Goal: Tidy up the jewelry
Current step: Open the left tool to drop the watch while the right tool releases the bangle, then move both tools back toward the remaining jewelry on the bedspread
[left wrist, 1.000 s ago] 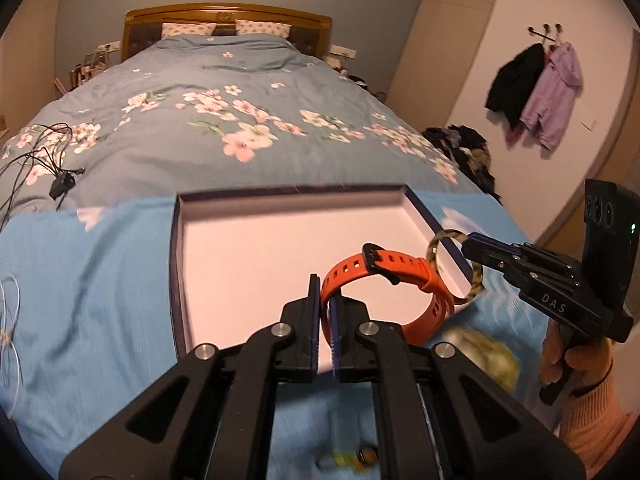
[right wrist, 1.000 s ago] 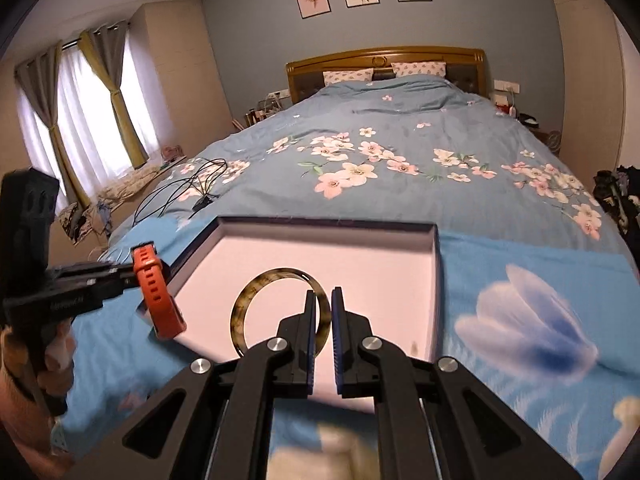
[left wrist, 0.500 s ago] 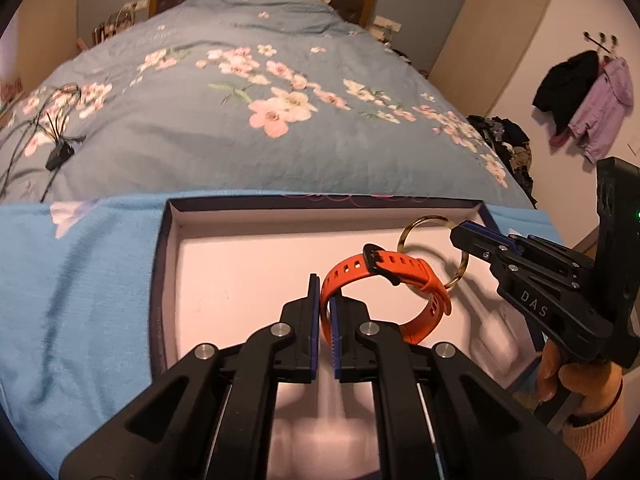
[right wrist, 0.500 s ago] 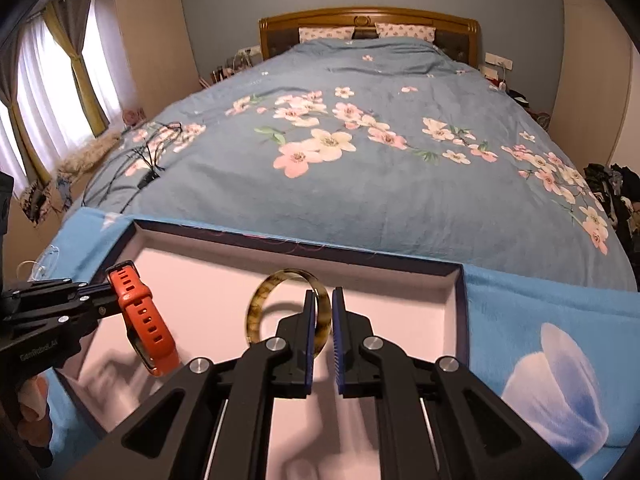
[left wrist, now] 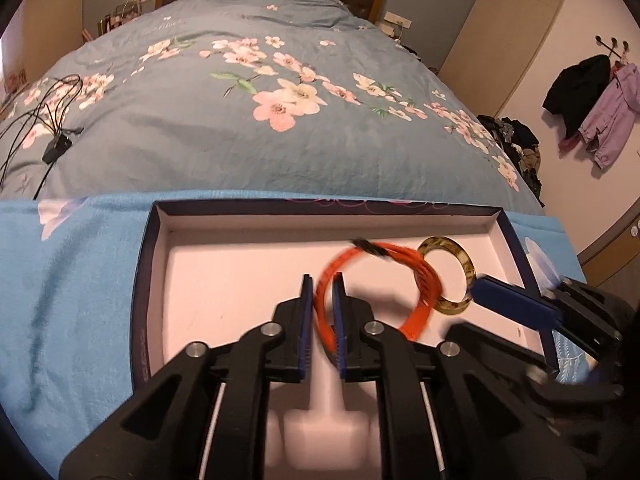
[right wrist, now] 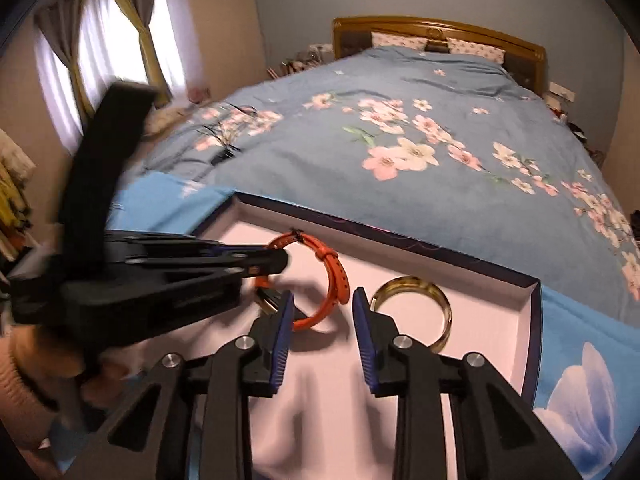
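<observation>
orange watch band (left wrist: 404, 276) blurred | box (left wrist: 280, 222): band, tortoiseshell bangle (right wrist: 416, 312) at 3 o'clock | left gripper (left wrist: 322, 300) just opening, straddling band | right gripper (right wrist: 322, 312) just opening, empty

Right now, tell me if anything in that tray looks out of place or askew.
Nothing damaged or spilled. The orange watch strap and the tortoiseshell bangle both lie inside the tray, crowded toward one end. In the left wrist view they overlap. The strap is blurred between the left gripper's jaws, which have just been opening.

Left claw (left wrist: 322, 292) jaws just opening around orange watch strap (left wrist: 416, 280) over box (left wrist: 141, 280).
</observation>
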`<state>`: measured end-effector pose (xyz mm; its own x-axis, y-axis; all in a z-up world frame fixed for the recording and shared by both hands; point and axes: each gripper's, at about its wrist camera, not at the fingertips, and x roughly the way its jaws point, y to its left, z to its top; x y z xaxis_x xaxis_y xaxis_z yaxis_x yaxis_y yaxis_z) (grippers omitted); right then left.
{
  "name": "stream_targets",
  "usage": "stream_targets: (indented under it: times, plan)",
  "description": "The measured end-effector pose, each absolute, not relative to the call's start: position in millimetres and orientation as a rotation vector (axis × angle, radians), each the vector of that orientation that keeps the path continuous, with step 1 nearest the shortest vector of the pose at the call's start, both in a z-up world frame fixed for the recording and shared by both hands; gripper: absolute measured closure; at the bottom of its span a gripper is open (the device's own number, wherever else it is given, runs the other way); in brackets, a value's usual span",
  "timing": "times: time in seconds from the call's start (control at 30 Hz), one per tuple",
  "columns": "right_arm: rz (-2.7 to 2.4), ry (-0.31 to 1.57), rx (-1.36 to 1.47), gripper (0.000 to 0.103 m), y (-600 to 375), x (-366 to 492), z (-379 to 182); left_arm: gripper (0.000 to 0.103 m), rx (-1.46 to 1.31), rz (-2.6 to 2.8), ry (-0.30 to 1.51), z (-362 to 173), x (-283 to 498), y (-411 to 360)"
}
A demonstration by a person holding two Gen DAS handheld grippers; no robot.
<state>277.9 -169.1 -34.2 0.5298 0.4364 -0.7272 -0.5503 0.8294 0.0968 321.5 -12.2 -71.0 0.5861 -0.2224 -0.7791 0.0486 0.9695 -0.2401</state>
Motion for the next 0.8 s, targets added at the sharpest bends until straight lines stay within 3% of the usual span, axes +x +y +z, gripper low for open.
stream_targets:
  times: [0.03,0.13,0.5,0.57,0.73,0.8]
  plan:
    - [0.586,0.840,-0.131,0.087,-169.1,285.0,-38.1,0.079,-0.198,-0.151,0.920,-69.4,319.6,-11.1]
    - [0.536,0.849,-0.117,0.087,-169.1,294.0,-43.1,0.061,-0.210,-0.173,0.882,-62.5,311.9,-7.8]
    - [0.532,0.805,-0.041,0.079,-214.1,266.5,-26.9,0.060,-0.097,-0.246,0.877,-61.8,281.3,-25.4]
    - [0.550,0.777,-0.033,0.071,-221.4,252.0,-20.3,0.050,-0.106,-0.271,0.855,-57.3,272.1,-26.5]
    - [0.618,0.689,-0.037,0.057,-236.6,199.9,-4.6,0.040,-0.079,-0.313,0.746,-34.7,226.5,-29.5]
    - [0.643,0.687,-0.062,0.057,-238.5,180.7,-4.6,0.037,-0.054,-0.321,0.706,-25.7,207.1,-30.6]
